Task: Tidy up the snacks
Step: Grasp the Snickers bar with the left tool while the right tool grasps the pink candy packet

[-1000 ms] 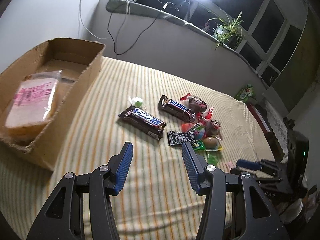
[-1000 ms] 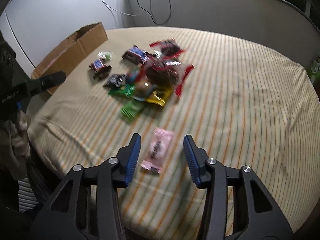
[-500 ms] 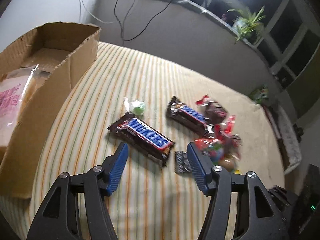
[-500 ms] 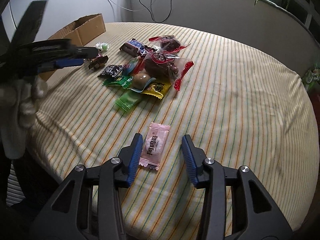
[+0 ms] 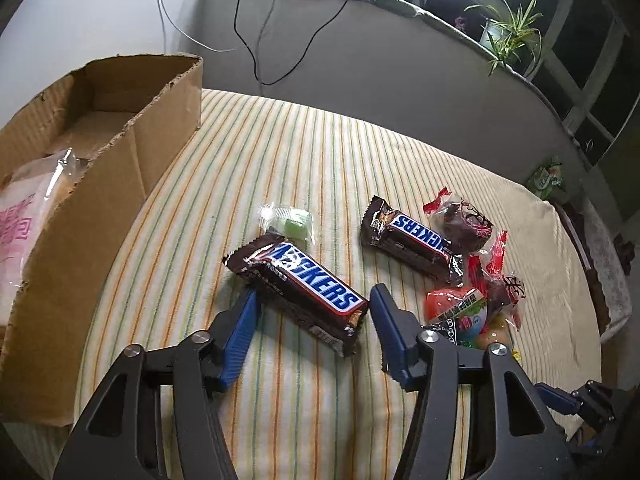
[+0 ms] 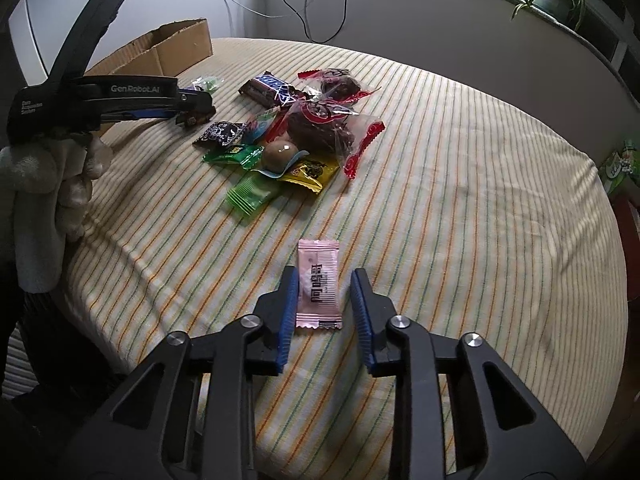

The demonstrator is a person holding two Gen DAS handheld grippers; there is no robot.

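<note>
My left gripper [image 5: 312, 300] is open, its blue fingers on either side of a Snickers bar [image 5: 298, 278] lying on the striped cloth. A second Snickers bar [image 5: 414, 240] lies to its right, next to a pile of small wrapped snacks [image 5: 472, 296]. My right gripper [image 6: 325, 280] is open around a pink sachet [image 6: 319, 285] that lies flat on the cloth; the jaws do not touch it. The left gripper [image 6: 188, 110] also shows in the right wrist view, over the far Snickers bar. A cardboard box [image 5: 96, 152] stands at the left.
A clear bag with pink print [image 5: 24, 216] lies inside the box. A small green candy [image 5: 294, 220] lies behind the near Snickers bar. Green, yellow and red packets [image 6: 296, 148] form the pile. A grey wall with cables and a potted plant [image 5: 504, 40] lie beyond.
My left gripper has moved forward and down so the near Snickers bar now lies between its fingers. My right gripper has closed in around the pink sachet and narrowed its opening.
</note>
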